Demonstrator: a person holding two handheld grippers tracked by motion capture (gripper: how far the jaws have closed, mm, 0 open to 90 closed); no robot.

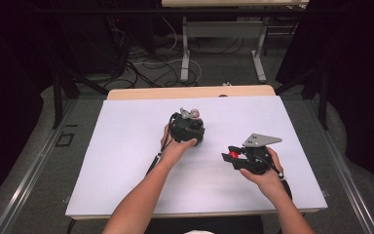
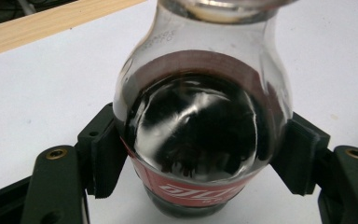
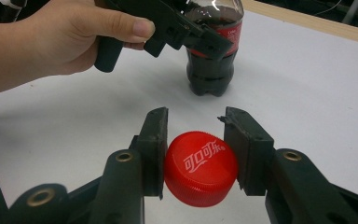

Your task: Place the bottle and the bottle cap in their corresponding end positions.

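Note:
A cola bottle (image 2: 200,126) with dark liquid and a red label stands upright and uncapped on the white table top (image 1: 126,161). My left gripper (image 2: 203,161) is shut on its body just above the label, one pad pressed against each side. In the high view the left gripper (image 1: 187,127) sits near the table's middle, covering the bottle. My right gripper (image 3: 196,140) is shut on the red bottle cap (image 3: 200,168), held just above the table to the right (image 1: 233,155). The right gripper view also shows the bottle (image 3: 212,65) with the left gripper (image 3: 200,39) around it.
A wooden strip (image 1: 190,91) runs along the table's far edge. Beyond it, cables (image 1: 146,68) lie on the floor beside the legs of another table (image 1: 185,53). A dark metal frame (image 1: 58,92) stands at the left.

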